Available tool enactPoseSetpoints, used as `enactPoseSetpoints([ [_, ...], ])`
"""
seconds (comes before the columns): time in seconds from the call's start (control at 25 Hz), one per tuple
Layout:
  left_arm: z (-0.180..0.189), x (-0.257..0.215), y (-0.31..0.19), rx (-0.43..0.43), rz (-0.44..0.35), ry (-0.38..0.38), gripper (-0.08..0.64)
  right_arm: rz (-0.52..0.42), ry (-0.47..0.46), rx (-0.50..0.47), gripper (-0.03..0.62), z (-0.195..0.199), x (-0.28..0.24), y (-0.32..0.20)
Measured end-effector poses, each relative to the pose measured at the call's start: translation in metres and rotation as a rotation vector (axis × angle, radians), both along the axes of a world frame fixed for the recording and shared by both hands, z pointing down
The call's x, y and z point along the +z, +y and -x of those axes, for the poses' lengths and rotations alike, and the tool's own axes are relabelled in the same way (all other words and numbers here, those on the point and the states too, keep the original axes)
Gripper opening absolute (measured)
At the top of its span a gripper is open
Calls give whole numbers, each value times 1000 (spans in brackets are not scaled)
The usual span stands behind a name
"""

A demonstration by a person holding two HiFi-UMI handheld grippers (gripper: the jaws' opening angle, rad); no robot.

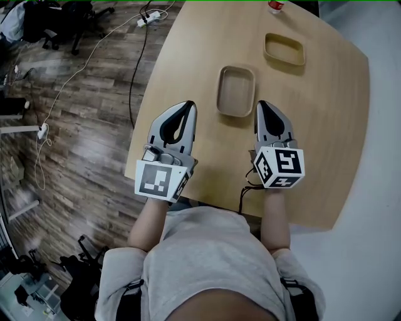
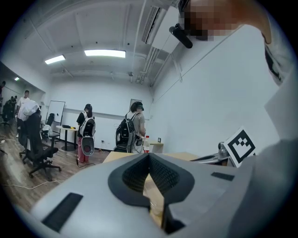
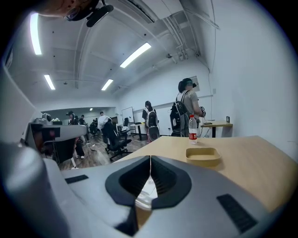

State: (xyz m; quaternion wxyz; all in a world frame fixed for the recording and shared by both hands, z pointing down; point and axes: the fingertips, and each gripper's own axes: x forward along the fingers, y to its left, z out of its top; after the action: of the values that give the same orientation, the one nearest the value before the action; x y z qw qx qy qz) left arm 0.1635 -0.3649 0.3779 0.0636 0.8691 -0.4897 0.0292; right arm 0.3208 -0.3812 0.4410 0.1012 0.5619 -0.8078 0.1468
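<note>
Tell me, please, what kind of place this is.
Probably an open office or shared workroom. It has a large wooden table, rolling office chairs, a whiteboard by the far wall, and long strip lights on the ceiling.

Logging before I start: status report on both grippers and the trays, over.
Left gripper shut, empty. Right gripper shut, empty. Near tray just ahead between them, empty, untouched. Far tray and bottle beyond, nothing blocking.
</note>
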Motion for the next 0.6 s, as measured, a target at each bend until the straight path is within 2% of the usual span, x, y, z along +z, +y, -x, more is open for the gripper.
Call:
enactPoseSetpoints([
  [0.6, 1, 26, -14, 17, 54, -10, 15, 161, 15, 49, 12, -1, 67, -12],
])
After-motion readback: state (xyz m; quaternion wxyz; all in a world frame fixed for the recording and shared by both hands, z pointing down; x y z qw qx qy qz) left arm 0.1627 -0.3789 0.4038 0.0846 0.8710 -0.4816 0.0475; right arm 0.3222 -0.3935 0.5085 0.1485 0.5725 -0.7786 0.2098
